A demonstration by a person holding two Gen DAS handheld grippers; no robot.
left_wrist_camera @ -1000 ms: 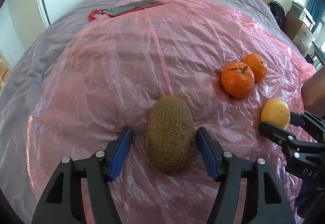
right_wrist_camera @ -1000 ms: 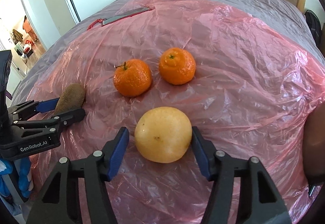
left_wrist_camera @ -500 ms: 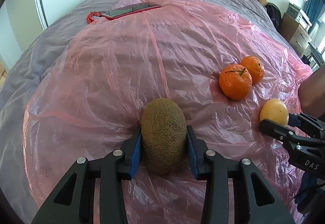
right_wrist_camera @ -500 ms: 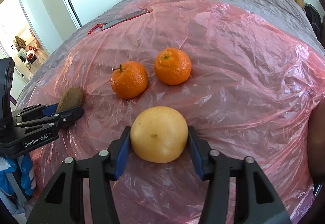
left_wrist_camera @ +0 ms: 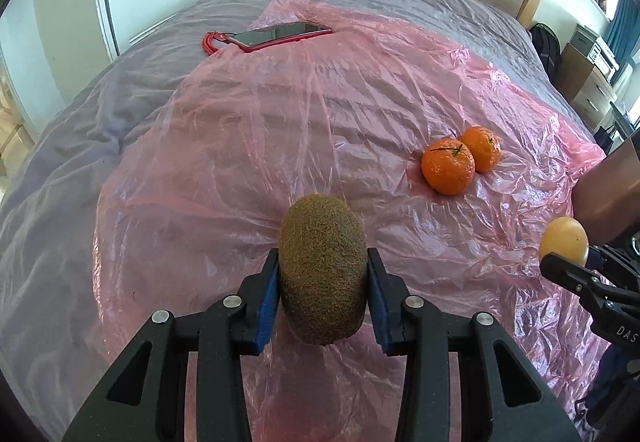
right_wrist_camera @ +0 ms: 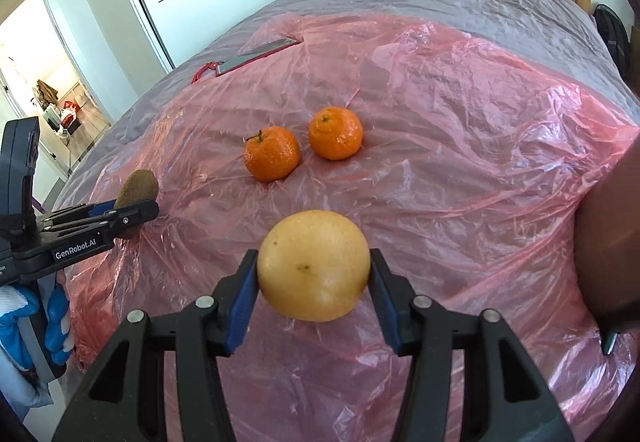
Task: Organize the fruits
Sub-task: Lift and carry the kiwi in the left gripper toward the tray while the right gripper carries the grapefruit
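Left hand-held gripper [left_wrist_camera: 323, 292] clamped on the kiwi [left_wrist_camera: 322, 269], blue pads [left_wrist_camera: 267, 300] pressed to both of its sides, fruit held lengthwise over the pink plastic sheet [left_wrist_camera: 248, 145]. Right hand-held gripper [right_wrist_camera: 313, 284] closed likewise on the yellow fruit [right_wrist_camera: 313, 265], pads [right_wrist_camera: 240, 298] tight against its left and right flanks. Whether either fruit touched the sheet: could not tell. Farther out on the sheet, two mandarins [right_wrist_camera: 272, 153] [right_wrist_camera: 335, 133] side by side, just beside each other, well apart from both held fruits. At the sheet's far edge, on the grey bed [left_wrist_camera: 100, 109], a phone in a red case [left_wrist_camera: 280, 35]. Seen from the right wrist, kiwi [right_wrist_camera: 136, 187] at far left in the other gripper [right_wrist_camera: 120, 211].
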